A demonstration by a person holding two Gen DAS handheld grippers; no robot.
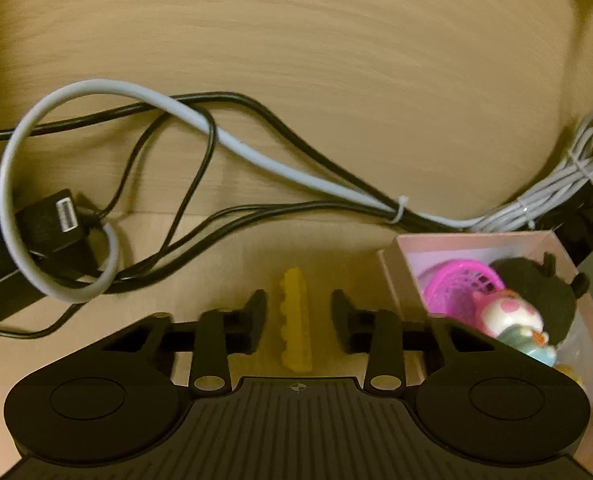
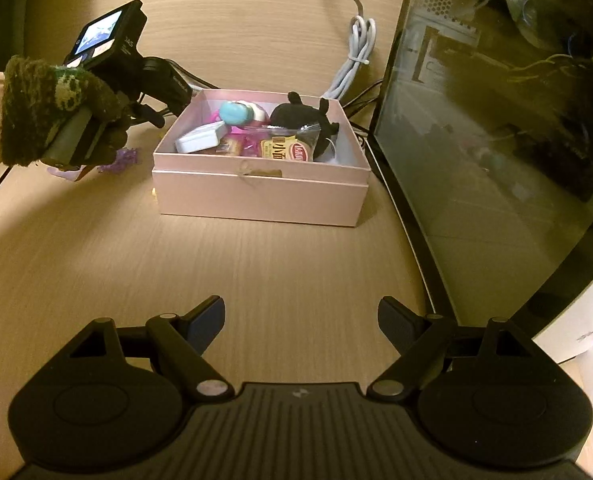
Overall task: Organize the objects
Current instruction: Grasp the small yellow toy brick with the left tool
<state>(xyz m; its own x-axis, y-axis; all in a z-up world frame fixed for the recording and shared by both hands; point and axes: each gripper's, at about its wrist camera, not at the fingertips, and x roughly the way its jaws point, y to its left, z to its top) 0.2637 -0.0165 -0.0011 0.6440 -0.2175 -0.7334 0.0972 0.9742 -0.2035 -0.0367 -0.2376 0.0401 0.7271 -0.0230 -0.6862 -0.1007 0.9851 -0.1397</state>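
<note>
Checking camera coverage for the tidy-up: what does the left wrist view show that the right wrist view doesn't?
Only the left wrist view: the yellow toothed piece on the table between the left gripper fingers, pads not touching it; the looped grey cable among black cables.

Only the right wrist view: the open, empty right gripper, the dark glass panel, a purple item left of the box, the white case and snack packets inside it.

Both: the pink box, black plush, bundled grey cable, wooden table.
</note>
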